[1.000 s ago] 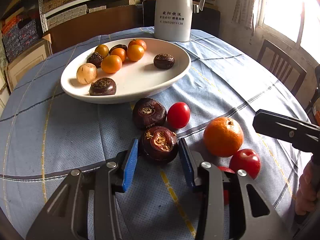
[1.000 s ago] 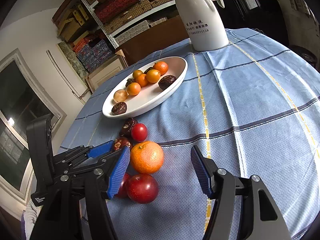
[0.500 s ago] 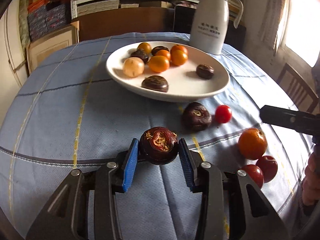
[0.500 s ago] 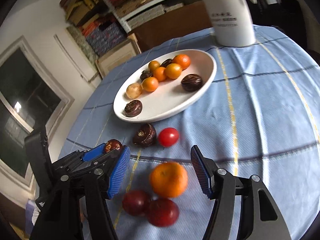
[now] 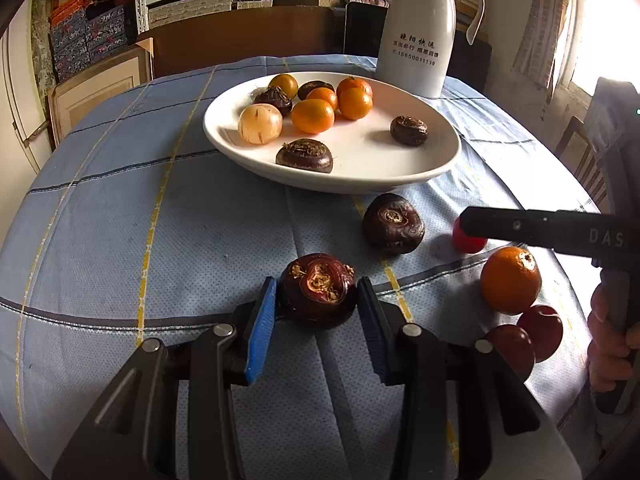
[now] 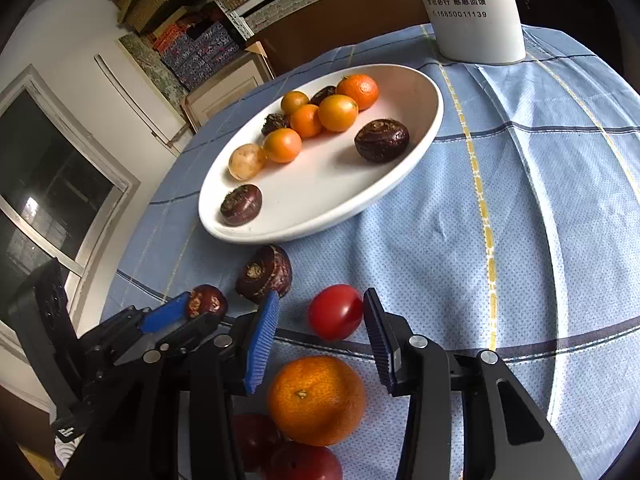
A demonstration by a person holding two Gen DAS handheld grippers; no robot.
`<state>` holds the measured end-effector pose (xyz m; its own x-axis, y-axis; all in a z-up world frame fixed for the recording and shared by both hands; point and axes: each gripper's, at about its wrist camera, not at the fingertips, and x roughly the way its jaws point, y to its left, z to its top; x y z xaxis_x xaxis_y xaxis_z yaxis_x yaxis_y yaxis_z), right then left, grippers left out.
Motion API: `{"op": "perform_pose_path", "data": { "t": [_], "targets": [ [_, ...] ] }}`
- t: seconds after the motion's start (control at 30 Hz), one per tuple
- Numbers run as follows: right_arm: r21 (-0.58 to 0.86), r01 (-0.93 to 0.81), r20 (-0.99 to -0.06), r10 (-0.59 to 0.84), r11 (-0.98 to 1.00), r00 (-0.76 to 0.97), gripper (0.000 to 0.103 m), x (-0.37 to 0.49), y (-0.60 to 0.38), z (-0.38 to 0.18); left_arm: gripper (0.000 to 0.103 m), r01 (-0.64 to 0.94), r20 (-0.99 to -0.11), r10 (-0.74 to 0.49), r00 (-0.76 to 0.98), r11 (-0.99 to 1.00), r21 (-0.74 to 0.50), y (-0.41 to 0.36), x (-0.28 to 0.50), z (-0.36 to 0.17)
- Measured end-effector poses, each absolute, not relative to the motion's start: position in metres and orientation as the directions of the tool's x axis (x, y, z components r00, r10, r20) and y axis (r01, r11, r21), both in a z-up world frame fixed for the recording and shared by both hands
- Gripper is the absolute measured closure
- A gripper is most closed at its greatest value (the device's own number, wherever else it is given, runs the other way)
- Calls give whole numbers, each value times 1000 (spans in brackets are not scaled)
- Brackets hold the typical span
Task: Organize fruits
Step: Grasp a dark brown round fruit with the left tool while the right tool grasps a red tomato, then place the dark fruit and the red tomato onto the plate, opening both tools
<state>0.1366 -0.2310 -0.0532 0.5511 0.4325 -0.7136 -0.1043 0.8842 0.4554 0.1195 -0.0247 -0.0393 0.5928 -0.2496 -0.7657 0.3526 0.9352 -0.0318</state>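
My left gripper (image 5: 317, 306) is shut on a dark brown water chestnut (image 5: 318, 289) and holds it above the blue cloth; it also shows in the right wrist view (image 6: 206, 300). My right gripper (image 6: 319, 330) is open, with a red cherry tomato (image 6: 335, 312) between its fingertips, untouched. A white oval plate (image 5: 400, 168) holds several small oranges, dark chestnuts and a pale fruit. Another chestnut (image 5: 393, 223), an orange (image 6: 316, 399) and dark red fruits (image 5: 538, 332) lie on the cloth in front of the plate.
A tall white thermos jug (image 5: 418, 28) stands behind the plate. The round table has a blue checked cloth (image 5: 120, 220). Shelves with boxes (image 5: 92, 32) line the back wall. A wooden chair (image 5: 588, 164) stands at the right.
My left gripper has lifted the chestnut and carried it left and back from the loose fruits. My right gripper has moved forward over the orange until its fingers flank the cherry tomato.
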Motion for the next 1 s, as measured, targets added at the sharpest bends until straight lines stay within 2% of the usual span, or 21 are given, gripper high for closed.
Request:
{"op": "perform_pose_path", "data": {
  "t": [0.13, 0.23, 0.47, 0.73, 0.9, 1.0],
  "targets": [
    [432, -92, -734, 409, 897, 542, 72, 138, -229, -60, 63, 353, -766, -249, 592, 935, -31, -25, 120, -40],
    [434, -88, -726, 406, 897, 555, 73, 135, -231, -60, 63, 352, -766, -254, 591, 935, -38, -24, 120, -40],
    [426, -81, -635, 361, 901, 683, 74, 119, -245, -28, 63, 339, -707, -292, 644, 937, -79, -20, 122, -13],
    [448, -101, -557, 365, 889, 746, 74, 152, -246, 20, 63, 278, -624, -249, 741, 959, -53, -35, 169, 35],
    [409, -96, -586, 341, 908, 735, 73, 180, -231, 7, 63, 276, -618, -254, 744, 959, -62, -49, 194, 29],
    [367, -77, -617, 304, 927, 726, 63, 185, -230, -3, 62, 295, -646, -246, 722, 955, -34, -58, 201, 14]
  ]
}}
